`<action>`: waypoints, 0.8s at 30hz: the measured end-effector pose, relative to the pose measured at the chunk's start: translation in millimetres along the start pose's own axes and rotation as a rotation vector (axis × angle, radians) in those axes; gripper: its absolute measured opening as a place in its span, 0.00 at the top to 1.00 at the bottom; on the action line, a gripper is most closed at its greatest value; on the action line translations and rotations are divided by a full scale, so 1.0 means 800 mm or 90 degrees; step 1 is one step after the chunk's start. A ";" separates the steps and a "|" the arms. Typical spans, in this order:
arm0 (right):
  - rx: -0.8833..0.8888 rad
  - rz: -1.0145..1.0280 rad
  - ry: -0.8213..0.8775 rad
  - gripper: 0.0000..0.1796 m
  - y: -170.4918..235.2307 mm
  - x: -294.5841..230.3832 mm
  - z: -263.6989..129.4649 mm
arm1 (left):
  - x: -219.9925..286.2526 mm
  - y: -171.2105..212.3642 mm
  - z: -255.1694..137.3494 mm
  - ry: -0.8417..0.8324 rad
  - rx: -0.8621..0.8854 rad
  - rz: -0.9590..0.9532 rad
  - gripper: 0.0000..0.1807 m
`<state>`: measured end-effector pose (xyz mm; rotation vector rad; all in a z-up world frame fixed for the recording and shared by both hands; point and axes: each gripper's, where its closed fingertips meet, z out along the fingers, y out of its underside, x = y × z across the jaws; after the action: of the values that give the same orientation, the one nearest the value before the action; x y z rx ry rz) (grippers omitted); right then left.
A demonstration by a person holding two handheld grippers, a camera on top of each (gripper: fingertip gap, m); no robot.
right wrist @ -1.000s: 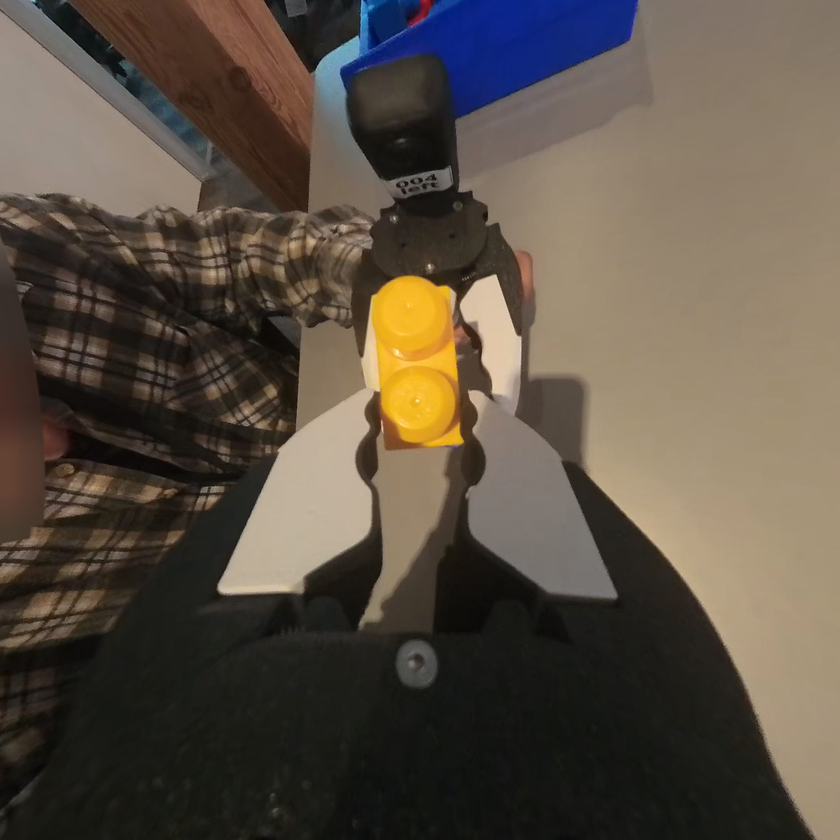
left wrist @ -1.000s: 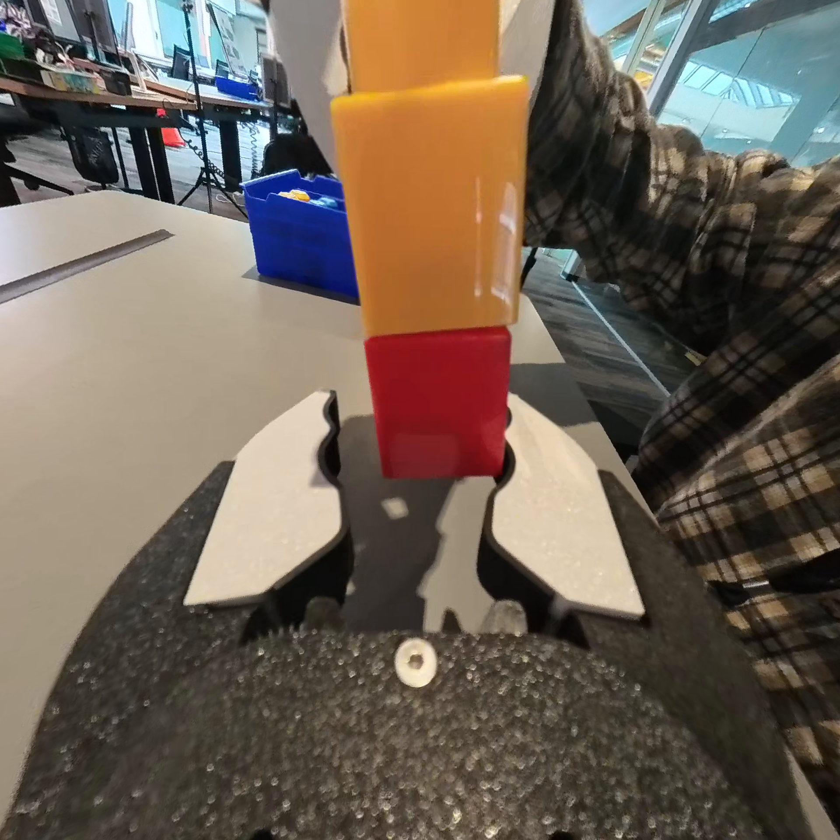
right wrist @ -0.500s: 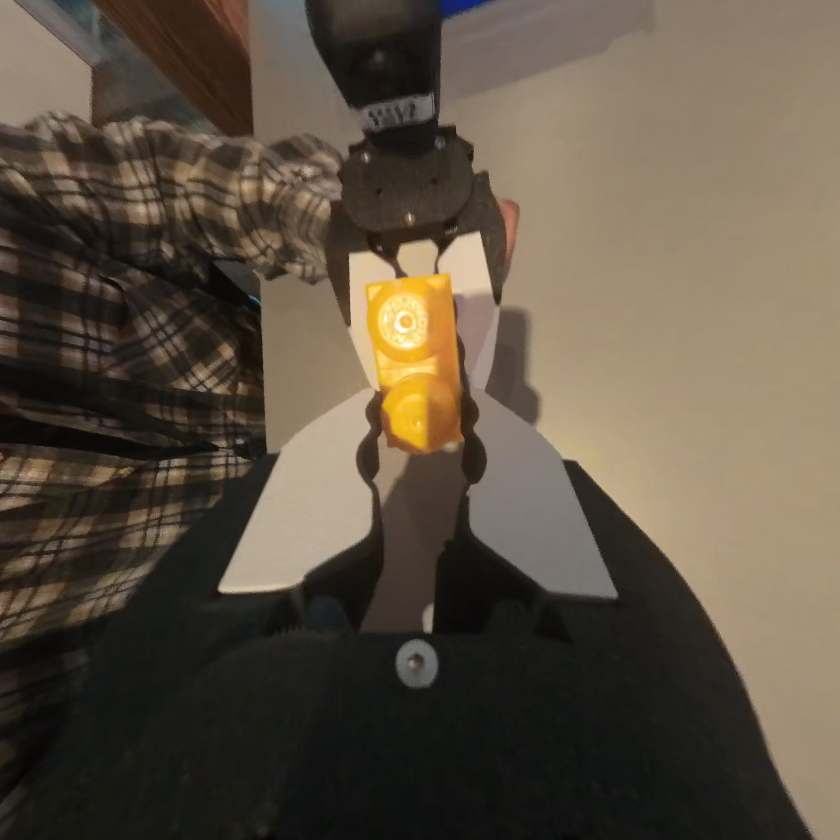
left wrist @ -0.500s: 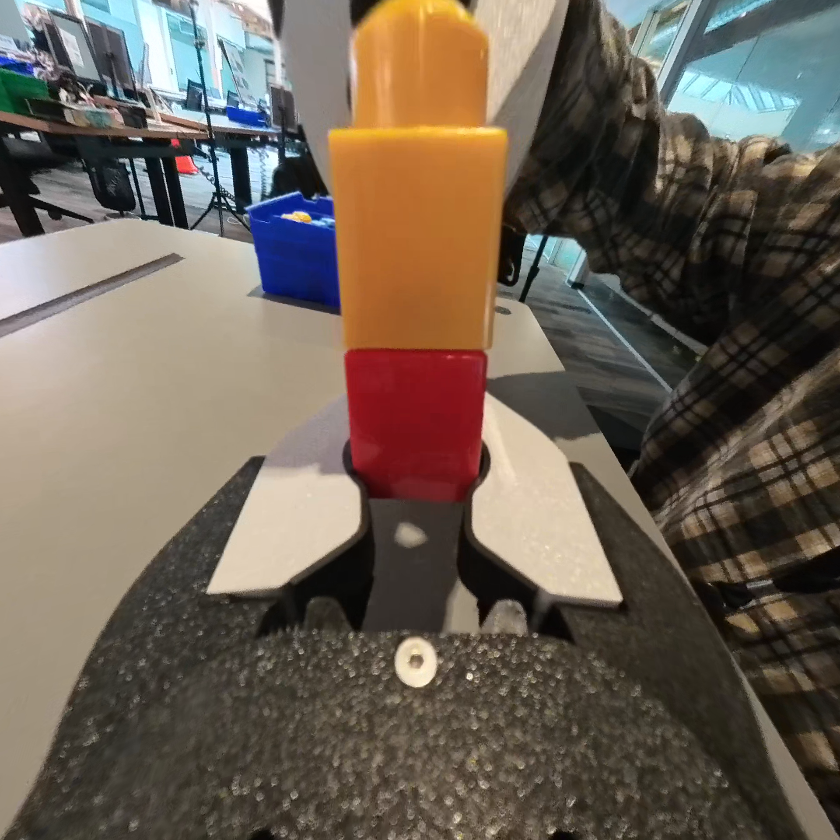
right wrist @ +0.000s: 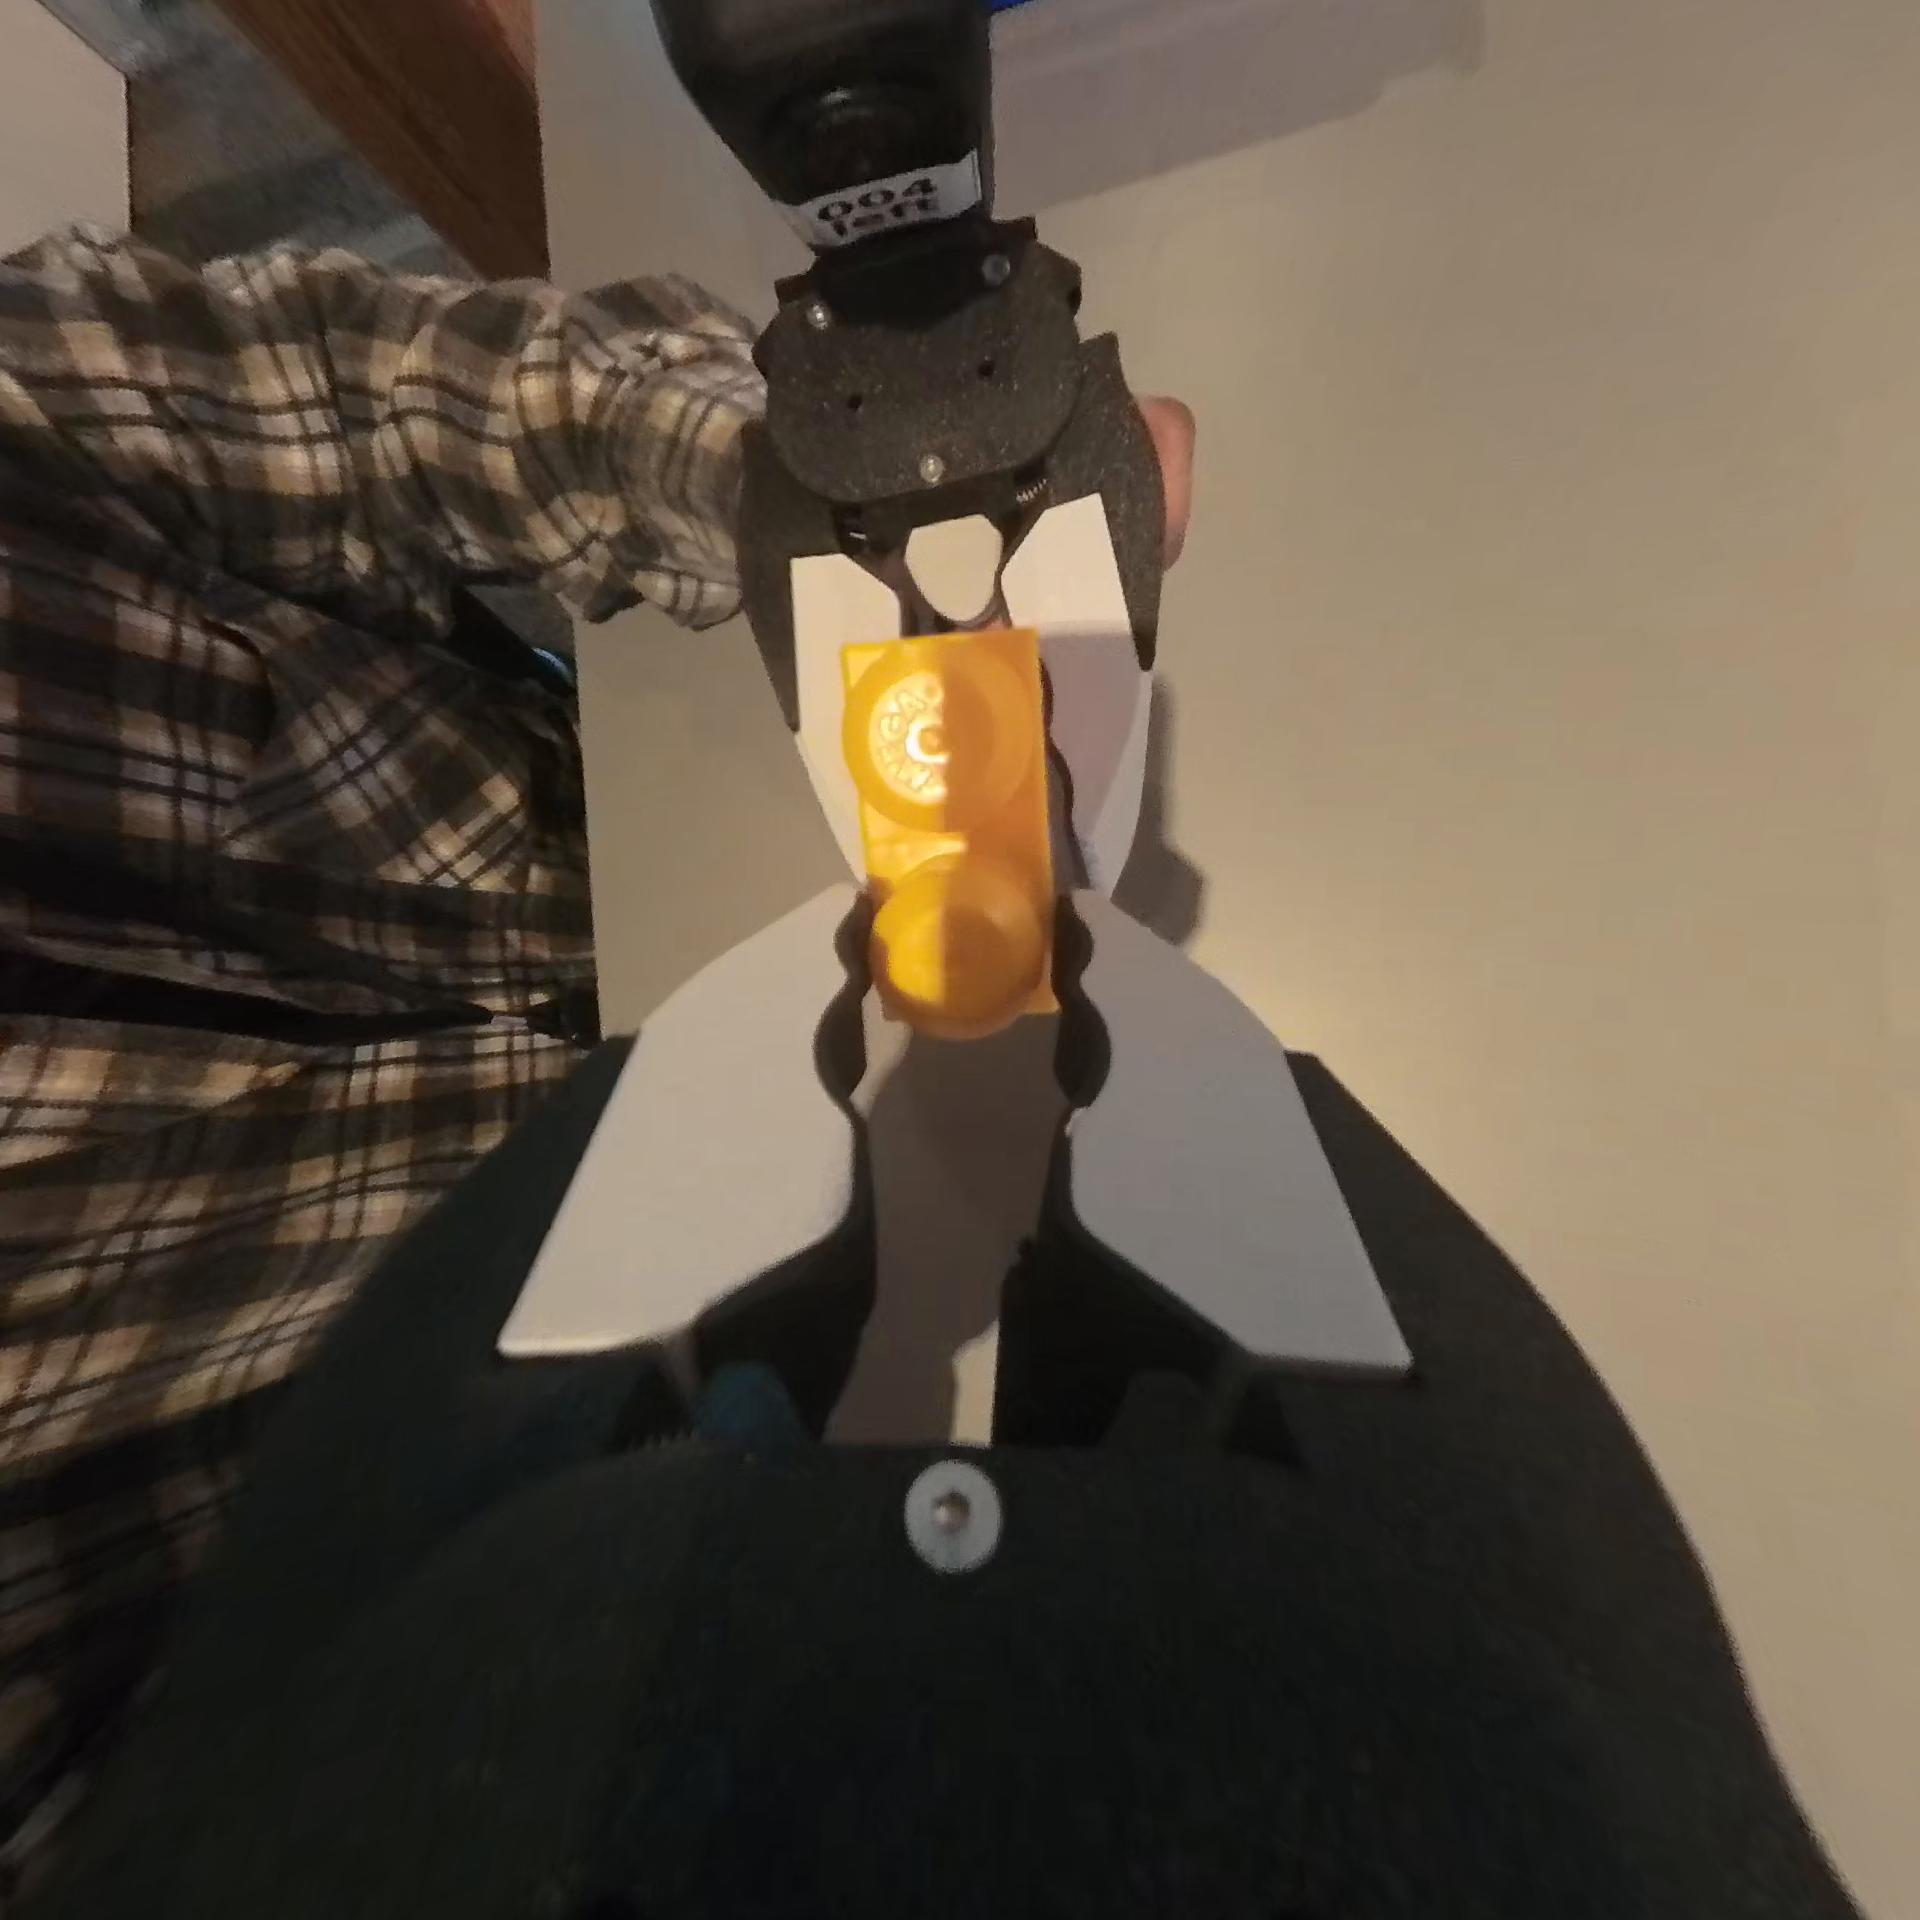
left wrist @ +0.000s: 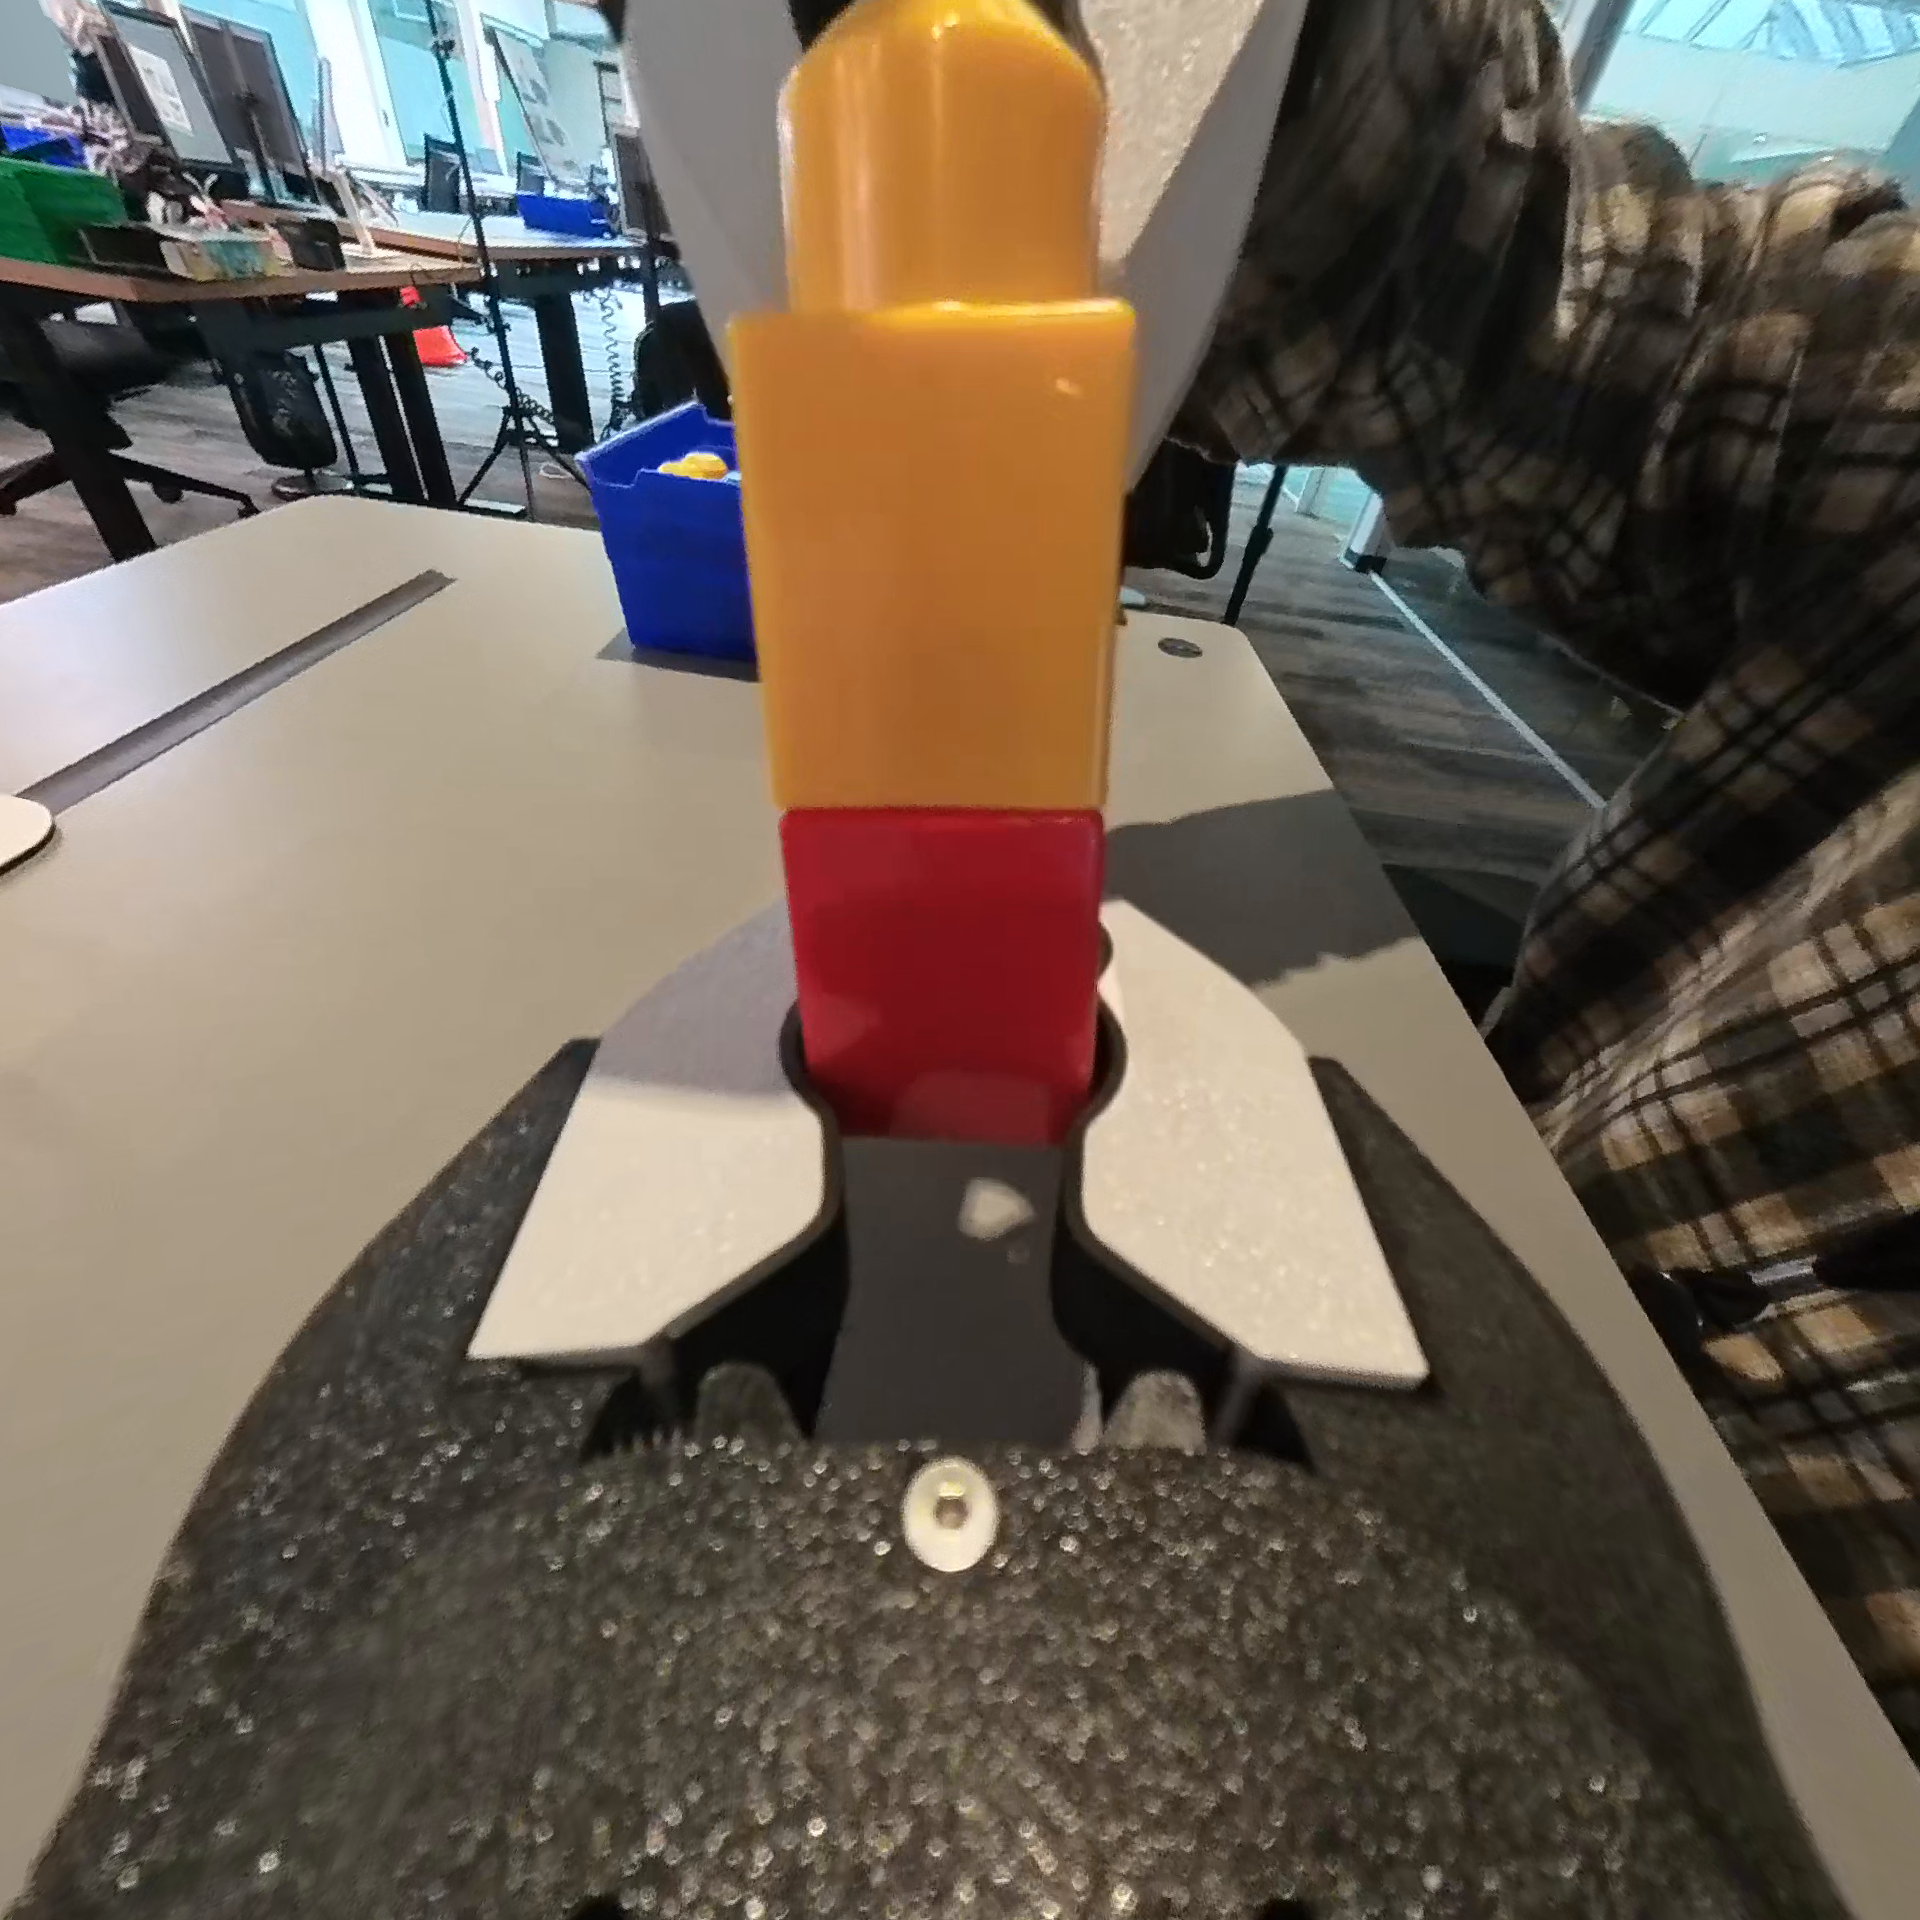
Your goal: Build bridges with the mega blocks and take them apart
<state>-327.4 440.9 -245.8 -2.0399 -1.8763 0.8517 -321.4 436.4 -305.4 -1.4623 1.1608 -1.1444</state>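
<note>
1 blue bin (left wrist: 681,551) holds blocks.

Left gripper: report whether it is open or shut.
Shut. The left gripper has both white fingers pressed against the sides of the red block, under the yellow block.

I note a grey worktop (left wrist: 364,883), a blue bin (left wrist: 675,551) at its far edge, background desks (left wrist: 260,281), and a plaid sleeve (left wrist: 1714,727) right.
</note>
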 end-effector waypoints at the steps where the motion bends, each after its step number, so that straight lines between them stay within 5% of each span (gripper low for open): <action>1: -0.008 0.003 -0.005 0.82 0.001 -0.001 -0.001 | -0.002 0.000 0.000 -0.006 -0.003 0.002 0.72; 3: -0.017 0.005 -0.005 0.82 0.004 0.001 -0.004 | -0.007 0.001 -0.001 -0.017 -0.007 -0.003 0.63; 7: -0.017 0.011 -0.014 0.82 0.003 0.001 -0.006 | -0.005 0.007 0.003 -0.005 -0.020 -0.020 0.62; 11: -0.043 0.015 -0.021 0.82 0.006 0.000 0.000 | 0.010 0.018 0.011 0.039 -0.041 -0.008 0.77; 24: -0.046 -0.002 -0.001 0.82 -0.010 -0.009 -0.003 | 0.011 0.005 0.009 0.013 0.010 0.021 0.79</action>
<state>-332.3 435.7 -237.6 -2.0775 -1.9382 0.7953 -313.9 427.6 -309.1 -1.4178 1.1822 -1.1464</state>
